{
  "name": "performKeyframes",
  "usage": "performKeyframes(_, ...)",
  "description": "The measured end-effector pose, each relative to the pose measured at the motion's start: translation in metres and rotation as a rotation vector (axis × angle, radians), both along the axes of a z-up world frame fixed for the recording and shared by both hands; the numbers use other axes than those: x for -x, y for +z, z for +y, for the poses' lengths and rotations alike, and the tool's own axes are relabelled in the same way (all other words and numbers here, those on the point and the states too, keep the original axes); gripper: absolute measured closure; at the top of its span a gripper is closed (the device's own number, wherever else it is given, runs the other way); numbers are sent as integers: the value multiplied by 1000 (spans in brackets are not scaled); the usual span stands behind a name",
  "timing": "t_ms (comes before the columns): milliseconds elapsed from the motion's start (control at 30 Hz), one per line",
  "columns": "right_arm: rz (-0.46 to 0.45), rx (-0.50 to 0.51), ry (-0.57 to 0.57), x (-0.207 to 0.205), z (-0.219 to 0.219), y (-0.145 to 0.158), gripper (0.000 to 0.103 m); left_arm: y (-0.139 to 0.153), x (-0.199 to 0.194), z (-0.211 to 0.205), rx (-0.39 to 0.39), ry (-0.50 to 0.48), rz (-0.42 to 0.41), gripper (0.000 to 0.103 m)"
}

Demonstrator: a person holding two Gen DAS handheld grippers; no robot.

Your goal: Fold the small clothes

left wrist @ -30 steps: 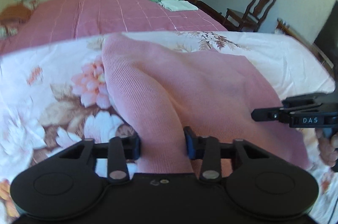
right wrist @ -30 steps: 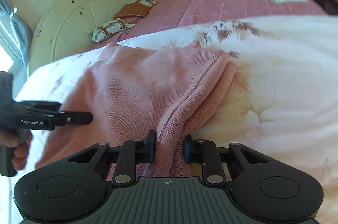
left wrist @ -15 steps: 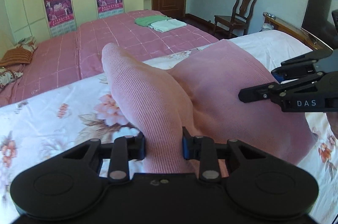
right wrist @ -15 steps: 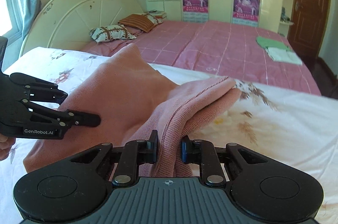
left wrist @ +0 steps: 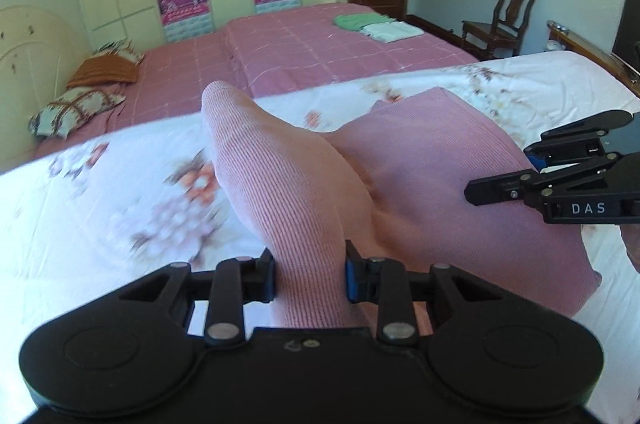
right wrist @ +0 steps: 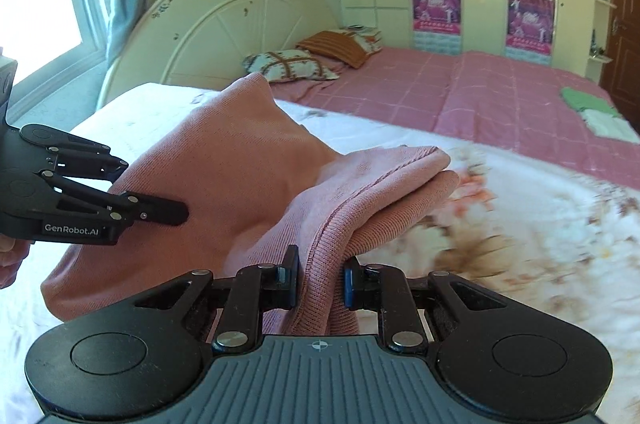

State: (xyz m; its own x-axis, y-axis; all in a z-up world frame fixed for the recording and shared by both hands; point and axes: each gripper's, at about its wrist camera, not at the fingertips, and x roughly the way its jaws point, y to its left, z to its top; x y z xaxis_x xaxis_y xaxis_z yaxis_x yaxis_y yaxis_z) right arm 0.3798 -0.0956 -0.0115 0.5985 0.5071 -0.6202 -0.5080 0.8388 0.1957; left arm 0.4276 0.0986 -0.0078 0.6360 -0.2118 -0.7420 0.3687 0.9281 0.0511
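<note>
Ribbed pink knit garment [left wrist: 304, 192] pinched in left gripper [left wrist: 310, 276] and right gripper [right wrist: 320, 282], above floral white bedspread [left wrist: 100, 224]; pink checked bed [left wrist: 304, 52] beyond.

Left gripper [left wrist: 310, 274]: fingers closed on a bunched fold of the pink garment [left wrist: 420, 184], cloth filling the gap between the pads.
Right gripper [right wrist: 320, 282]: fingers closed on a layered, seamed edge of the pink garment, held raised above the floral sheet [right wrist: 540, 224].
Relative pose: each gripper appears side-on in the other's view, across the garment, both at about the same height.
Hands: bare skin partly visible behind each gripper body at frame edge.
</note>
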Motion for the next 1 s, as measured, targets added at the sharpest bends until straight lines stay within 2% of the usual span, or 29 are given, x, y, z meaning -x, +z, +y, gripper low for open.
performKeyframes(133,48,-24,8,6,35,-17,83,-21,5,26,17,13,62,74)
performKeyframes(233,104,-15,-12,10,39,-40,83,-51,4,34,1,31,107,69)
performKeyframes(300,141,10,-44,10,38,-61,83,-67,10,46,40,65,76,58)
performKeyframes(367,192,-28,-86,9,26,-80,83,-69,10,54,59,107,63,36)
performKeyframes(433,195,-50,-104,9,23,-81,82,-69,11,62,64,132,56,26)
performKeyframes(500,193,-41,-102,9,24,-77,75,-65,13,72,107,128,53,26)
performKeyframes(567,175,-18,-133,13,23,-67,35,-57,14,84,158,128,17,30)
performKeyframes(600,141,-33,-141,15,18,-61,31,-54,12,90,180,132,-1,30)
performKeyframes(667,107,-92,-150,12,7,-50,31,-50,1,100,218,156,-15,31)
performKeyframes(733,132,-129,-188,-4,1,-47,34,-50,-15,103,220,177,-7,32)
performKeyframes(767,143,-144,-206,-12,-1,-48,51,-53,-22,103,213,177,-3,30)
performKeyframes(800,156,-149,-216,-20,-2,-49,60,-57,-30,101,201,179,12,31)
performKeyframes(867,178,-81,-238,-33,6,-55,88,-69,-41,97,183,172,56,31)
performKeyframes(933,178,50,-240,-40,18,-66,90,-79,-44,91,163,164,65,30)
performKeyframes(1000,140,110,-231,-36,24,-69,90,-83,-43,92,175,176,65,29)
